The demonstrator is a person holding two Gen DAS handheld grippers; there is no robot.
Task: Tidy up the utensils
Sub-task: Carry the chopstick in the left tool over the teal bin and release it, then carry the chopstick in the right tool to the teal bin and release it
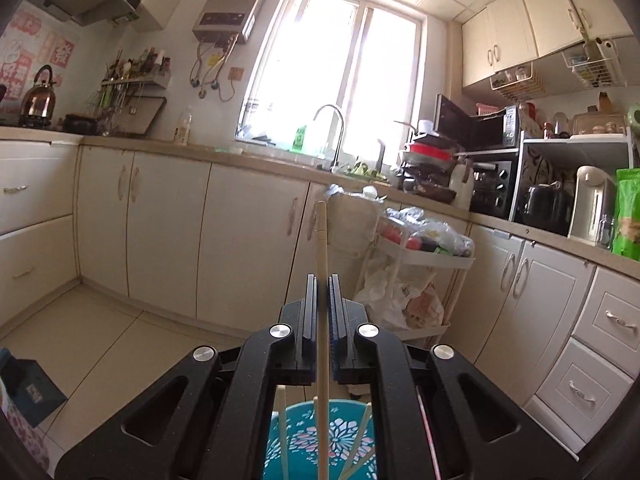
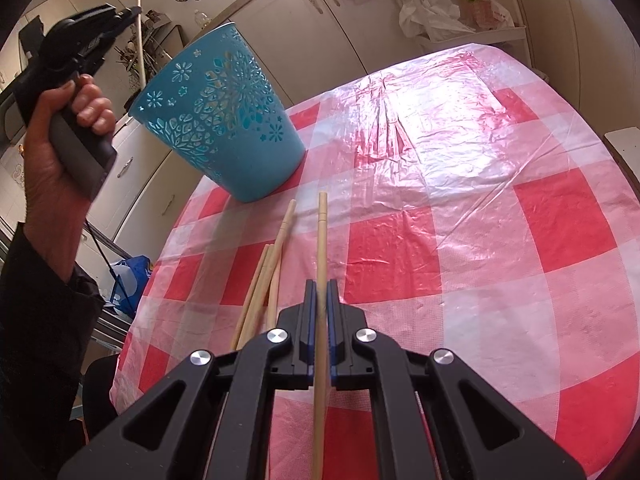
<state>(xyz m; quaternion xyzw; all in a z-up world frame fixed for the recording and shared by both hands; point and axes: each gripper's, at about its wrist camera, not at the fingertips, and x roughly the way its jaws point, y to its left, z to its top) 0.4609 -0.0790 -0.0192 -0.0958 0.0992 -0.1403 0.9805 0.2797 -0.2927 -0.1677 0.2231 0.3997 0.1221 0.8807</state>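
My left gripper (image 1: 322, 280) is shut on a pale wooden chopstick (image 1: 322, 248) and holds it upright above the blue perforated basket (image 1: 304, 436), which has several chopsticks inside. In the right wrist view the left gripper (image 2: 124, 14) is up at the left, above the basket (image 2: 224, 120) on the checked table. My right gripper (image 2: 321, 284) is shut on another chopstick (image 2: 321, 240), held low over the tablecloth. Three loose chopsticks (image 2: 272, 268) lie on the table just left of it.
The round table has a red and white checked plastic cloth (image 2: 480, 220). Kitchen cabinets (image 1: 168, 220), a sink with a tap (image 1: 332, 136) and a white trolley with bags (image 1: 420, 248) stand beyond. A blue box (image 1: 28, 392) sits at the lower left.
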